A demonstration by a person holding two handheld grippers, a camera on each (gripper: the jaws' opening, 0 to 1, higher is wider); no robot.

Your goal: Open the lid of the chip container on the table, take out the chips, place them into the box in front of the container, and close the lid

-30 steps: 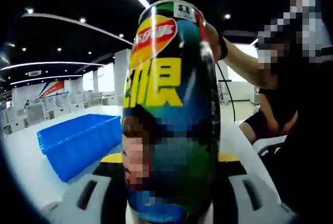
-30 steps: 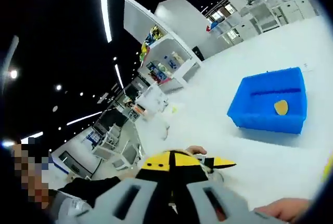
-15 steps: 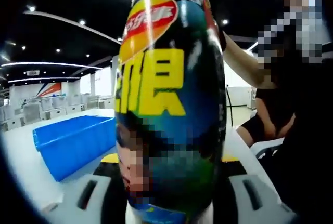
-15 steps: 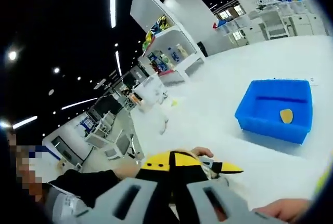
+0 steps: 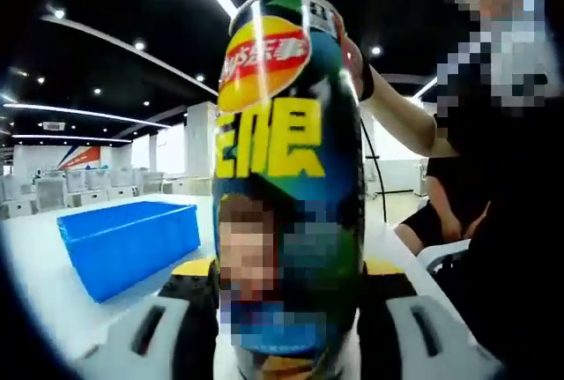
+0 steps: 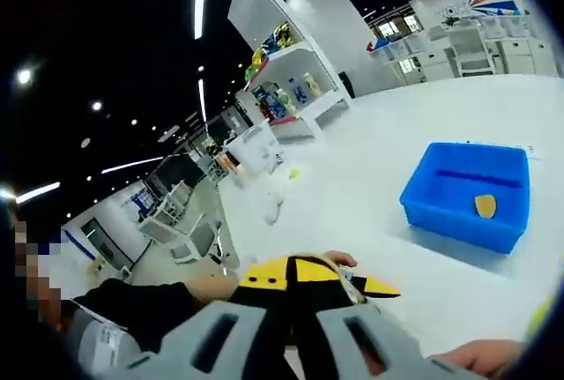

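While the left gripper (image 5: 286, 345) points forward and roughly level over the white table (image 5: 53, 296), its two grey jaws stand on either side of the chip container (image 5: 286, 177), clamped against the lower part of the can. That container stands upright between them, very near the lens, its red and yellow logo near the top and large yellow characters below it. Behind the can's upper right edge a person's hand (image 5: 354, 63) rests against it, the bare forearm running off to the right toward a dark sleeve.

Left of the container, farther back on the table, sits the blue box (image 5: 132, 239), apart from the can.

From the right gripper view, the right gripper (image 6: 295, 309) is tilted, its yellow and black jaw tips drawn together with no gap visible; whether anything thin is pinched there I cannot tell. Fingers (image 6: 339, 258) show just behind those tips. The blue box (image 6: 467, 195) lies well apart to the right on the table (image 6: 370, 168), with one chip (image 6: 485, 206) resting on its floor.
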